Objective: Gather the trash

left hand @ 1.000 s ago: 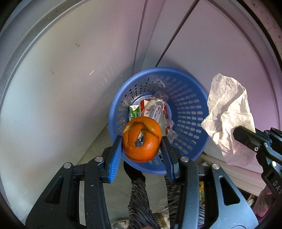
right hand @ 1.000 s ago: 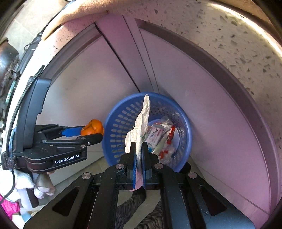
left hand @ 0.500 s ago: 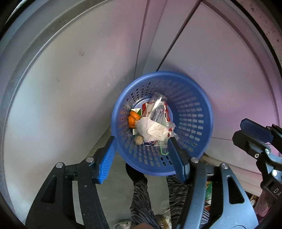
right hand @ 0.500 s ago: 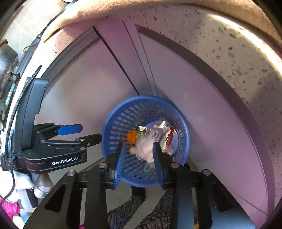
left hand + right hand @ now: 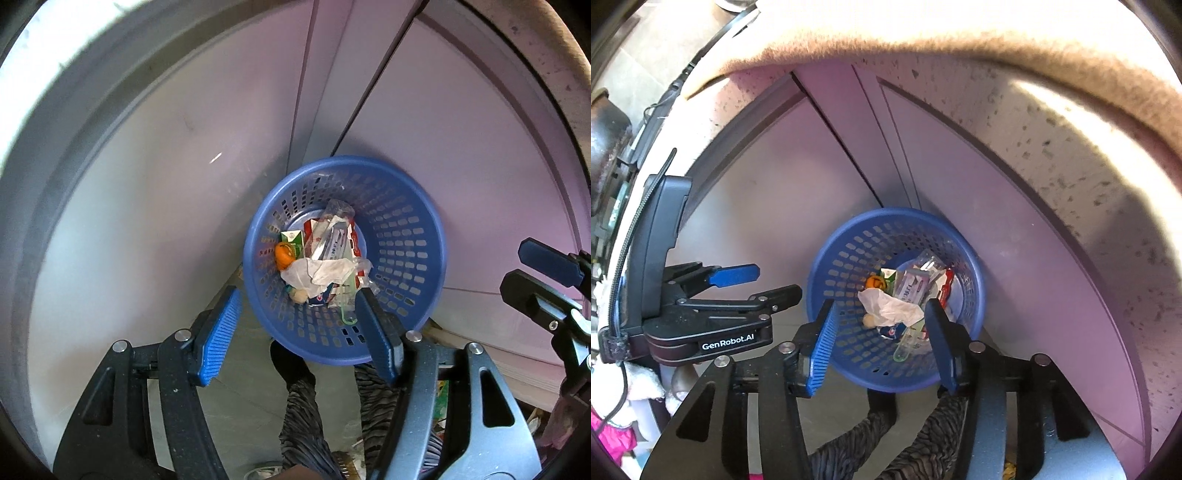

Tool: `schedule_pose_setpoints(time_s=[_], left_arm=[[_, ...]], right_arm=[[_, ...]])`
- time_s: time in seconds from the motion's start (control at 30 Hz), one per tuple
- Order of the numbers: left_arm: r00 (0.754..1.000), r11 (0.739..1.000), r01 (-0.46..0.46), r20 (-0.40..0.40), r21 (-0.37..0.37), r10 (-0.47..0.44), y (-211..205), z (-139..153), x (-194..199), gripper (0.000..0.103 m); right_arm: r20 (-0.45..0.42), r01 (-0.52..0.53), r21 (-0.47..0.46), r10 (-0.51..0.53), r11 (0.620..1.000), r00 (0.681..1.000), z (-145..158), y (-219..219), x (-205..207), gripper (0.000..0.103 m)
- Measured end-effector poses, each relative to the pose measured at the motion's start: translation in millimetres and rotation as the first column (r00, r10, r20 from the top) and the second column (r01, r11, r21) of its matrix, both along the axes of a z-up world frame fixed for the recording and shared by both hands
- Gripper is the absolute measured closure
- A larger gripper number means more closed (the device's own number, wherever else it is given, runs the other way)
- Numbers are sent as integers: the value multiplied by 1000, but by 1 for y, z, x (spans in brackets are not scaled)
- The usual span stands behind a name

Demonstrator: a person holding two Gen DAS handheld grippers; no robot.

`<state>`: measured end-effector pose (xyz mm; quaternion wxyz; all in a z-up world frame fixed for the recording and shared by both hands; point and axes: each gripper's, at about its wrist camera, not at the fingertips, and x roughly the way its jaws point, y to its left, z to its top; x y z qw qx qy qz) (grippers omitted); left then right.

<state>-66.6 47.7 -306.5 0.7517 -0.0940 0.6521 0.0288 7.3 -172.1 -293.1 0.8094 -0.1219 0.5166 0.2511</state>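
A blue perforated basket (image 5: 406, 236) (image 5: 842, 258) stands on the floor against lilac cabinet doors. Inside lie an orange peel (image 5: 283, 254) (image 5: 874, 283), a crumpled white tissue (image 5: 317, 271) (image 5: 890, 306), a green carton (image 5: 292, 238) and plastic wrappers (image 5: 332, 240) (image 5: 916, 284). My left gripper (image 5: 301, 332) hangs open and empty above the basket's near rim. My right gripper (image 5: 882, 345) is also open and empty above the basket. The right gripper shows at the right edge of the left wrist view (image 5: 543, 273), and the left gripper shows at the left of the right wrist view (image 5: 761, 282).
Lilac cabinet doors (image 5: 184, 166) rise behind the basket under a speckled stone counter edge (image 5: 1052, 129). The person's striped trouser legs (image 5: 306, 424) stand on the grey floor below. Clutter lies at the lower left of the right wrist view (image 5: 613, 424).
Both grippers opened. The orange peel and the tissue dropped into the basket. Both grippers have since drawn back a little from the basket.
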Motion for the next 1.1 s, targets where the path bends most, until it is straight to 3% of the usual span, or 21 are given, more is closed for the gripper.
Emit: schedule_pose_setpoints(time_s=[0.37, 0.67, 1.1], left_arm=[[998, 999, 27, 57, 37, -29, 1, 33, -1, 37], [994, 999, 20, 106, 34, -24, 2, 66, -2, 37], [975, 998, 29, 217, 51, -40, 1, 131, 6, 37]], right_arm=[[18, 6, 47, -7, 999, 1000, 28, -5, -5, 41], [28, 4, 84, -6, 996, 1000, 57, -7, -12, 40], [112, -26, 148, 9, 989, 994, 112, -12, -20, 40]])
